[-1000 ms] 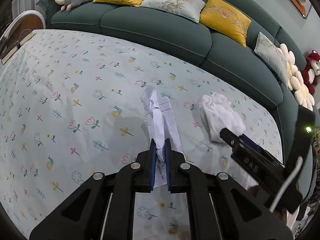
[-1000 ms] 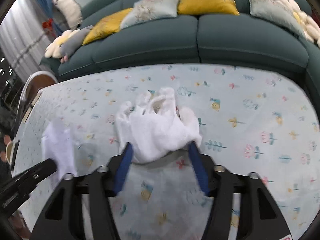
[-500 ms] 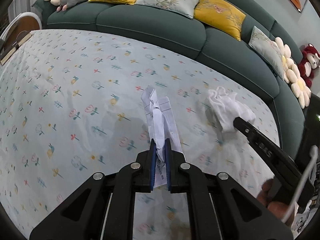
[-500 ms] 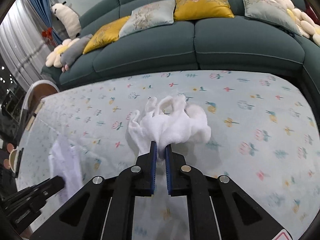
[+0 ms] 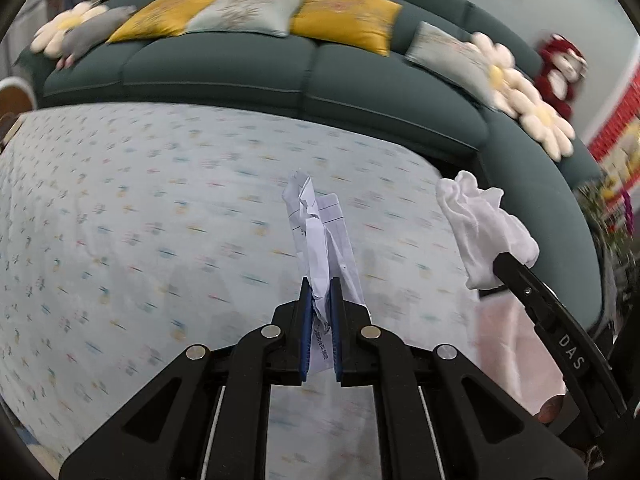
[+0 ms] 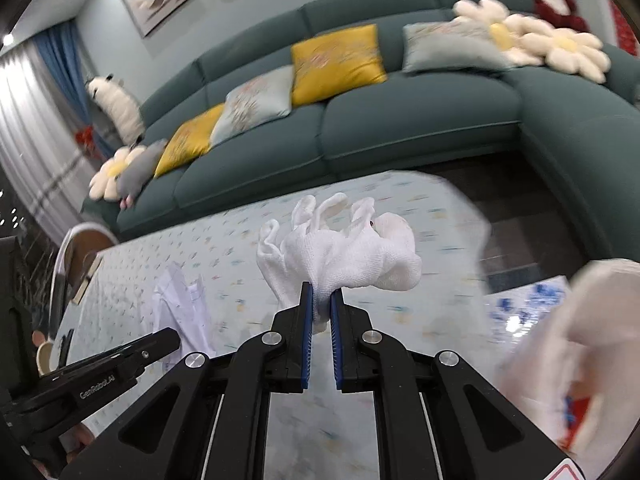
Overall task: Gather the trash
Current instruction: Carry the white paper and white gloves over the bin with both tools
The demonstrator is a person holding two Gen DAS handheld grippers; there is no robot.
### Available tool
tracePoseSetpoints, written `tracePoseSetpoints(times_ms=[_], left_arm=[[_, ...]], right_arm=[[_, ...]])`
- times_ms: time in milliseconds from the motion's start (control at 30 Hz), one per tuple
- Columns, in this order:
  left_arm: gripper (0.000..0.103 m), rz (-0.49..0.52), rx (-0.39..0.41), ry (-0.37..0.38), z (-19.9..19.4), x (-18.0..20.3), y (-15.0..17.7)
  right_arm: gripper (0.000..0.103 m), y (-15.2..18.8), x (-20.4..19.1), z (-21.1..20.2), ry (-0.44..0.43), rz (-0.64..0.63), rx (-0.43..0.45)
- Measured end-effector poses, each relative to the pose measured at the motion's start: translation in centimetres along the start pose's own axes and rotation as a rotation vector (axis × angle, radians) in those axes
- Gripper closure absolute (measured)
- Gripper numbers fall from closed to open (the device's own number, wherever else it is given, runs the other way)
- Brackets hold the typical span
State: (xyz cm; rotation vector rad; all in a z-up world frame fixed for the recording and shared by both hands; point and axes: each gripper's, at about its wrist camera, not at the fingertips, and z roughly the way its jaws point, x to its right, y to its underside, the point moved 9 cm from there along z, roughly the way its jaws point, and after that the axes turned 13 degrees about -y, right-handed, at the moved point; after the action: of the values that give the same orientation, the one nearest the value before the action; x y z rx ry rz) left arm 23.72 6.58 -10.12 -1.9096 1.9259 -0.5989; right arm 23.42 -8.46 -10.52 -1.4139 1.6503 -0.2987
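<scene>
My left gripper (image 5: 319, 286) is shut on a crumpled white paper (image 5: 316, 224) with printed lines, held up above the flowered tablecloth (image 5: 140, 216). My right gripper (image 6: 320, 300) is shut on a white knit glove (image 6: 344, 248), lifted off the table near its right end. In the left wrist view the glove (image 5: 486, 232) hangs from the right gripper's black finger at the right. In the right wrist view the paper (image 6: 184, 304) shows at the left, in front of the left gripper's black finger.
A dark green sofa (image 5: 280, 68) with yellow and grey cushions curves behind and to the right of the table. A pale plastic bag (image 6: 576, 340) is blurred at the lower right of the right wrist view. A round white chair (image 6: 80, 252) stands at the table's left end.
The right gripper closed on the glove and lifted it off the table. Both grippers rose and swung right with their loads; the table's right end and a bag came into view.
</scene>
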Motion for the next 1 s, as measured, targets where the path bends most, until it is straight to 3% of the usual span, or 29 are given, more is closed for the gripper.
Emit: tracePoseSetpoints(times_ms=[300, 467, 633, 1000], left_arm=[[0.095, 0.172, 0.038, 0.079, -5.4, 11.8, 4.1], [0.095, 0.247, 0.043, 0.114, -7.1, 17.1, 6.2], [0.095, 0.321, 0.037, 0.117, -7.3, 20.7, 7.9], [0.095, 0.41, 0.037, 0.132, -7.1, 25.9, 9.3]], right_arm=[[0.095, 0.8, 8.8, -12.8, 0.11, 0.087, 0.133], [0.095, 2.0, 13.7, -17.7, 0.173, 0.161, 0.208], [0.095, 3.6, 17.3, -20.3, 0.192, 0.252, 0.264], [0.095, 4.2, 18.6, -21.4, 0.182, 0.292, 0.289]])
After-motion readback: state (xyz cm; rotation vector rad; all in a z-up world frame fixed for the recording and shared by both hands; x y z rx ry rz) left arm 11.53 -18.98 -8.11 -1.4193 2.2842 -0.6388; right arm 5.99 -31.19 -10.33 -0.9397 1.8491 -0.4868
